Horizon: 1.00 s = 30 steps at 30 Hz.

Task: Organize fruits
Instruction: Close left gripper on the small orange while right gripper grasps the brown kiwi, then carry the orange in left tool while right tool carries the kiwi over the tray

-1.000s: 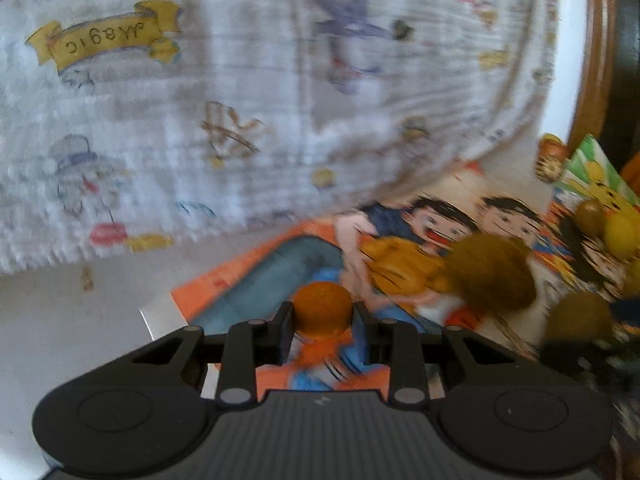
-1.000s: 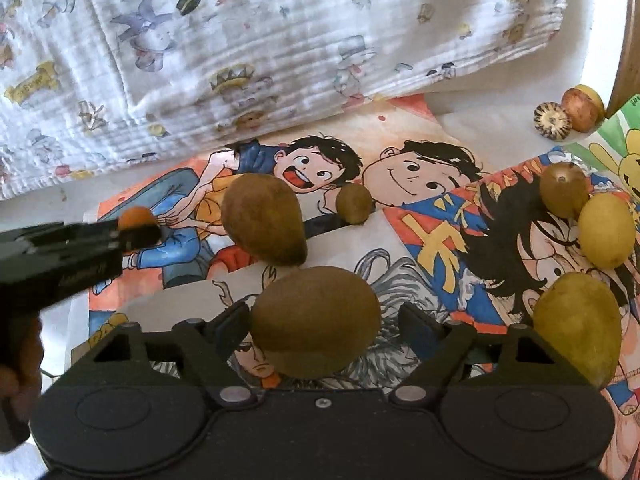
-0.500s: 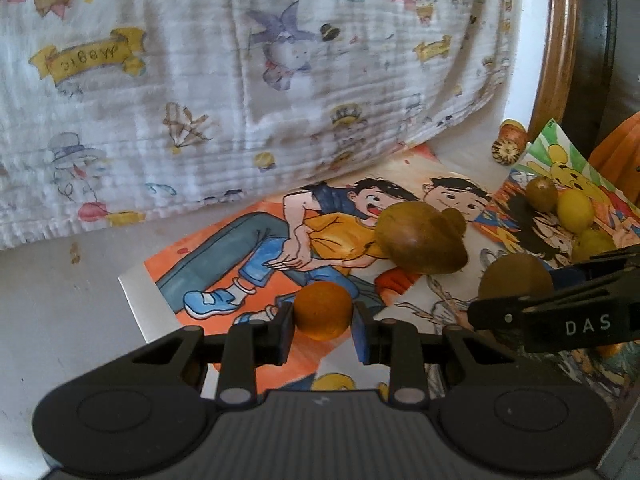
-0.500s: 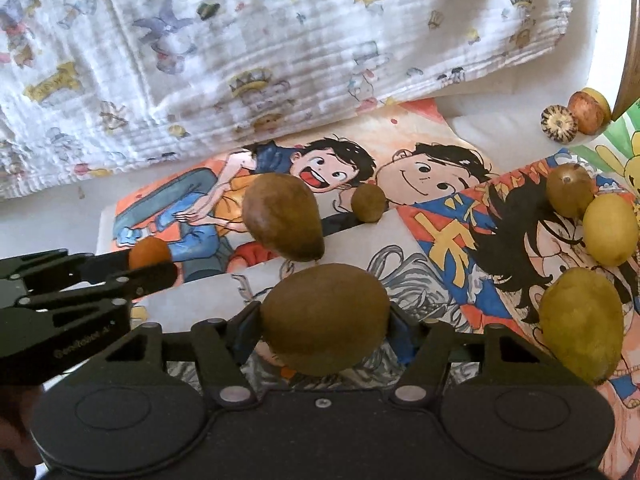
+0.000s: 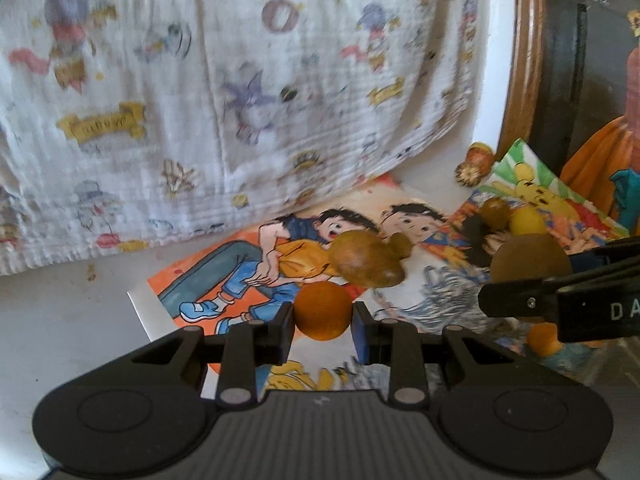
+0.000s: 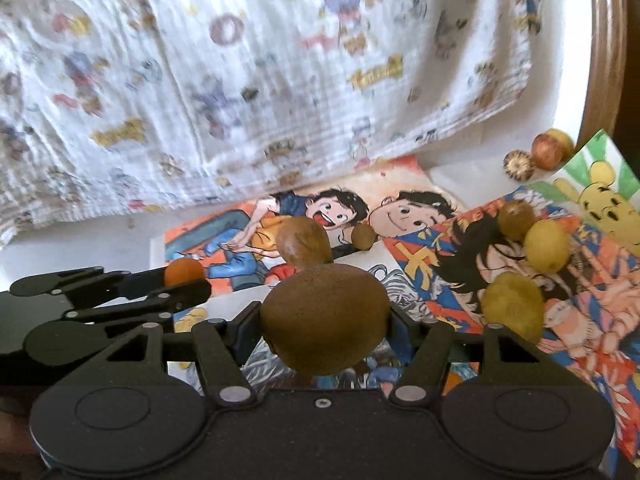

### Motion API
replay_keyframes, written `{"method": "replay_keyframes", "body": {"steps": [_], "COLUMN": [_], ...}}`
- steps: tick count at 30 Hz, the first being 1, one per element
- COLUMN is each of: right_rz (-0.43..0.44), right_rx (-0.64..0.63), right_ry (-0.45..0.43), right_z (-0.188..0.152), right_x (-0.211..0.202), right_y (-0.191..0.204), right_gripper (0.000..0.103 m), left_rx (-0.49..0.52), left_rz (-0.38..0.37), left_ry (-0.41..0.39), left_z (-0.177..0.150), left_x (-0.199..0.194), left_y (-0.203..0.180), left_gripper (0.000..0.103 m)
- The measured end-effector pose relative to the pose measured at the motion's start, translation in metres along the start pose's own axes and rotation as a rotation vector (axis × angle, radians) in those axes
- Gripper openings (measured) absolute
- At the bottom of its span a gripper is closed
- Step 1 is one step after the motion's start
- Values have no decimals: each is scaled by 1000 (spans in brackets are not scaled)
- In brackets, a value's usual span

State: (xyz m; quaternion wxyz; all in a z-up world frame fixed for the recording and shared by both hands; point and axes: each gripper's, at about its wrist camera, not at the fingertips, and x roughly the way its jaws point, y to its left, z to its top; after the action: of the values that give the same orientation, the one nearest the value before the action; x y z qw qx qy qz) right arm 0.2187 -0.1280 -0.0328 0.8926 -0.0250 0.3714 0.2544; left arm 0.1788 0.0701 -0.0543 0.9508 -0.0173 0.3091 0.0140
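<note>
Both fruits are now up off the posters, one in each hand-held gripper.

My left hand-held gripper (image 5: 323, 316) is clenched on the orange fruit (image 5: 322, 310), and my right hand-held gripper (image 6: 324, 320) has gone from spread around the kiwi (image 6: 325, 317) a second ago to pinching it from both sides. Both views have tipped up toward the patterned cloth (image 5: 240, 92), which I read as both arms lifting, though the blur makes it hard to be sure the kiwi is clear of the paper. The pear-shaped fruit (image 6: 304, 242) and a small brown one (image 6: 363, 235) sit on the left poster (image 5: 224, 276); three yellow-green fruits (image 6: 546, 246) cluster on the right poster (image 6: 440, 264). So grasping is done; I judge the next step is carrying each to its matching group.
</note>
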Motion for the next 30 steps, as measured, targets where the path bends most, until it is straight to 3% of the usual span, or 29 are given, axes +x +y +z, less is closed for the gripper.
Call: {"method": "replay_keyframes", "body": {"steps": [14, 30], "right_rz": [-31, -92], "right_rx": [-2, 44], "right_ry": [-179, -290], "right_z": [-19, -79], "right_x": [-136, -242], "right_y": [13, 9], "right_gripper": [66, 66], "left_rx": [52, 120], "left_rz": [-50, -144], "left_ry": [-141, -213], "left_z": [10, -17], "left_x": [-98, -180], "left_y": [-45, -102], "left_gripper": [33, 33]}}
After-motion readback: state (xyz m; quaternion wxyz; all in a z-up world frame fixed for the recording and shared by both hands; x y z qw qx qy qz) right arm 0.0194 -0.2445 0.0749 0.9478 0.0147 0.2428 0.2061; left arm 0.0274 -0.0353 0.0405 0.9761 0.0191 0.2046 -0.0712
